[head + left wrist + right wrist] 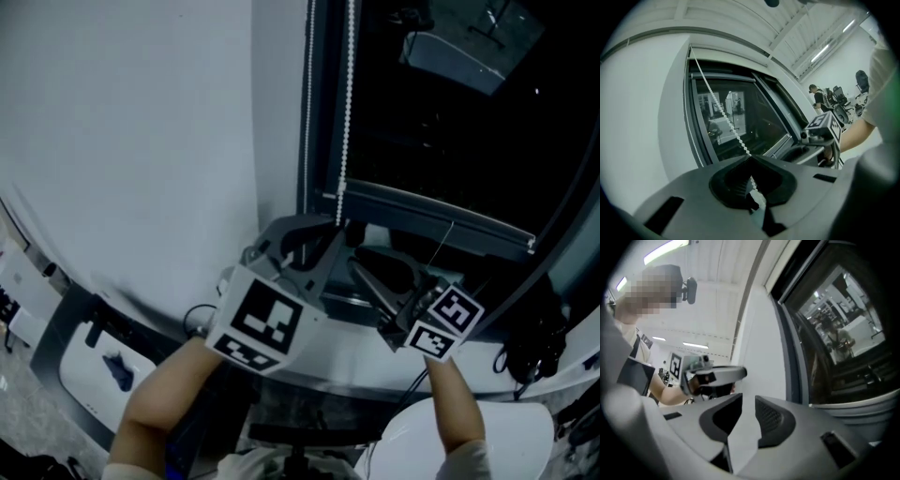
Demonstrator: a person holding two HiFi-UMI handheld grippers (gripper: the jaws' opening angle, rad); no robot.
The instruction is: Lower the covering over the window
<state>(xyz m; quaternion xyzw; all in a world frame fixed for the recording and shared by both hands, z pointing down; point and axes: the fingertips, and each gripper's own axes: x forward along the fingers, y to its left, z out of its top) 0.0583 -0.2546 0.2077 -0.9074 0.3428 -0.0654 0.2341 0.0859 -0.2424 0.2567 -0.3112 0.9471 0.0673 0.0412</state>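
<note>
Left gripper (751,159) is gripping the bead chain (723,111). Its pads are sitting together with the beads pinched between them. I'm seeing the chain running up and to the left from the jaws, towards the top corner of the window (754,117).

In the head view the same chain is hanging as two strands down the window's left edge, just beside the frame. It's ending right at the left gripper's tips.

Right gripper (749,401) is standing wide, with nothing sitting between the pads. I'm only seeing the white wall (764,348) through the gap. It isn't touching the chain. In the head view it's hovering just right of the left gripper, near the bottom of the window and pointing up and to the left. The two grippers are sitting close together but apart.

The glass is showing dark and reflecting room lights. Both grippers are pointing roughly level at the window. The person's forearms (164,403) are reaching in from the bottom of the head view.
</note>
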